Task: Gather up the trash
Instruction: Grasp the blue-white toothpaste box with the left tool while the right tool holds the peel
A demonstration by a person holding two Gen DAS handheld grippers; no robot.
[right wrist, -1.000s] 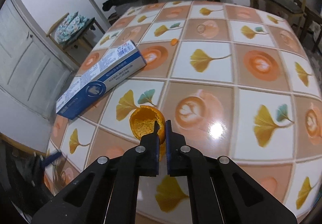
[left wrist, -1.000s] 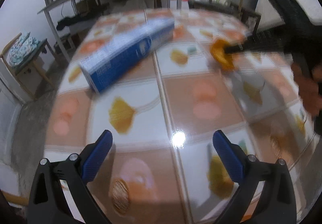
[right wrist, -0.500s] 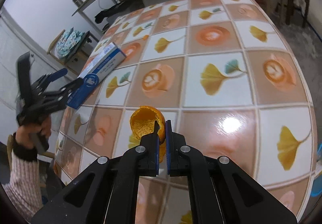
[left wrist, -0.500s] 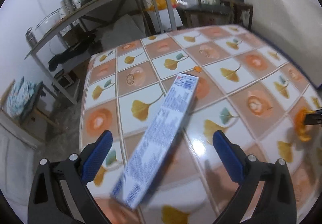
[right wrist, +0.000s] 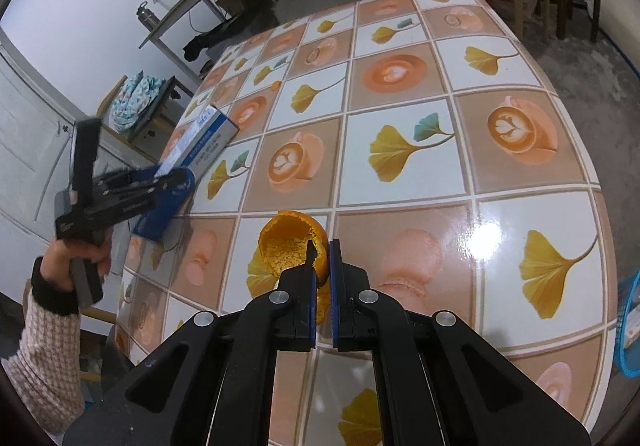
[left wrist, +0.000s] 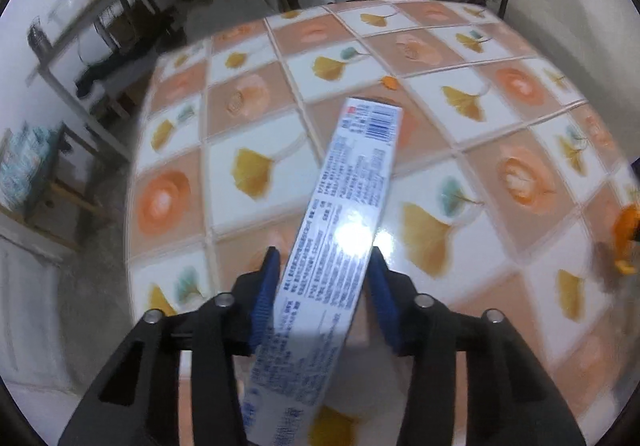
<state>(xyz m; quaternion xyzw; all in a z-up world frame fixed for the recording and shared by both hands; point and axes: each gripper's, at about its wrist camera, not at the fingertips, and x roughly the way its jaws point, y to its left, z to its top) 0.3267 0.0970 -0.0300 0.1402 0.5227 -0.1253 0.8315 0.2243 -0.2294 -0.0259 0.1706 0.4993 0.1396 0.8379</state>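
Over the patterned table (right wrist: 500,57), the left gripper (left wrist: 325,266), its jaws just closed in, clamps a long blue-and-white carton (left wrist: 344,213) at the table's left edge; the right gripper (right wrist: 323,246) pinches an orange peel (right wrist: 290,246) near the front.

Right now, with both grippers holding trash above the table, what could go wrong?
1. The left gripper grips the long blue box near one end, so it may pivot or slip out.
2. The right gripper pinches only the rim of the orange peel; it could tear or drop.
3. A small orange scrap on the table may be forgotten.
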